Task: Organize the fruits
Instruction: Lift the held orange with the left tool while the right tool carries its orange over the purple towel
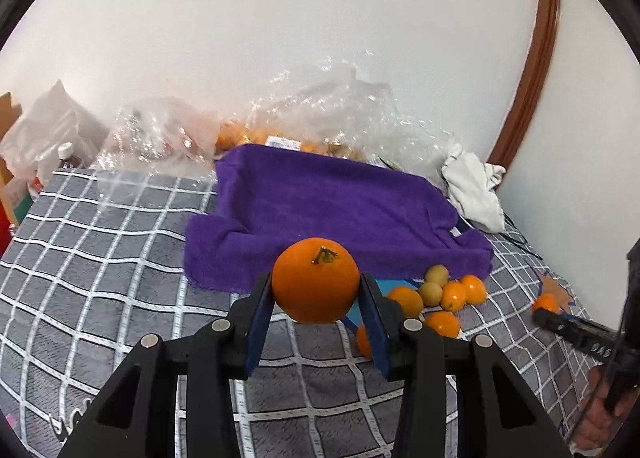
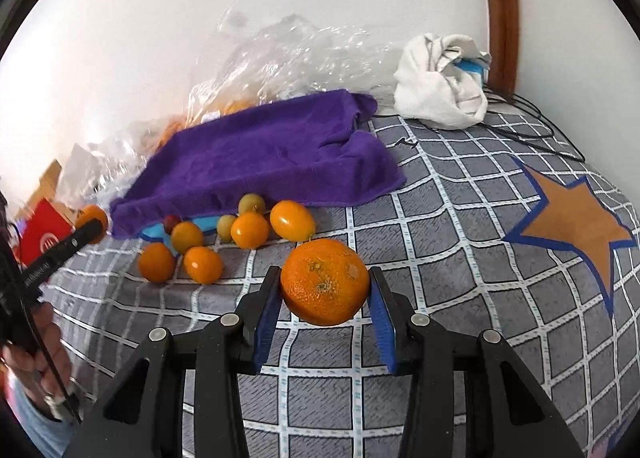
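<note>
Gripping one orange (image 1: pixel 315 285) each, left gripper (image 1: pixel 316 290) and right gripper (image 2: pixel 325 285) hold firm. Carry both level toward the purple towel (image 1: pixel 320 202), centre frame; release gently to prevent rolling.

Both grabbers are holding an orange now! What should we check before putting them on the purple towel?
1. Left gripper fingers clamp its orange: ok.
2. Right gripper fingers clamp its orange: ok.
3. Both oranges lifted off the checkered bedsheet: ok.
4. Purple towel has bare room: ok.
5. What lies under the towel: cannot tell.
6. Small loose fruits left on the sheet by the towel's edge: not ok, still unsorted.
</note>
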The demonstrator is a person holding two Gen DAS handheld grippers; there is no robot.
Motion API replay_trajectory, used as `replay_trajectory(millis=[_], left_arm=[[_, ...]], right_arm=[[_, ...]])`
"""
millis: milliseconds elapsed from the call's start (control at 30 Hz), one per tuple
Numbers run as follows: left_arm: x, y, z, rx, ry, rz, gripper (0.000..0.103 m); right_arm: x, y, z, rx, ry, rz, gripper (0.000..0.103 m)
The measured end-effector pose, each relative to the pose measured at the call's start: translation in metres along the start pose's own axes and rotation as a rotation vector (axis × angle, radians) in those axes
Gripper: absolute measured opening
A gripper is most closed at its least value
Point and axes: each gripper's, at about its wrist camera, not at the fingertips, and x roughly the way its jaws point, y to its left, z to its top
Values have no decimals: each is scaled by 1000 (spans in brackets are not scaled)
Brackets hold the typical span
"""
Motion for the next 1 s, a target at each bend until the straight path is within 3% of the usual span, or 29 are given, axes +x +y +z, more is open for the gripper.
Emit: replay_trajectory(millis=[167,267,400,600,767,1000], left_arm=[[-9,4,6,-1,-44,56,40],[-15,9,14,-33,-31,63,40],[-32,11,34,-45,-46,5,40],[-43,-2,78,1,-99,9,40],[-16,-11,105,-2,-93,12,40],[48,-20,124,11,-7,41,40]], right_arm=[[-12,4,20,-1,-35,-12,42],[-16,9,39,-6,-59,-5,42],[-24,20,71,-36,-113,5,42],[-16,32,110,-59,-158,51,42],[11,37,137,-61,-131,89,42],[56,38,167,-91,-80,82,42]])
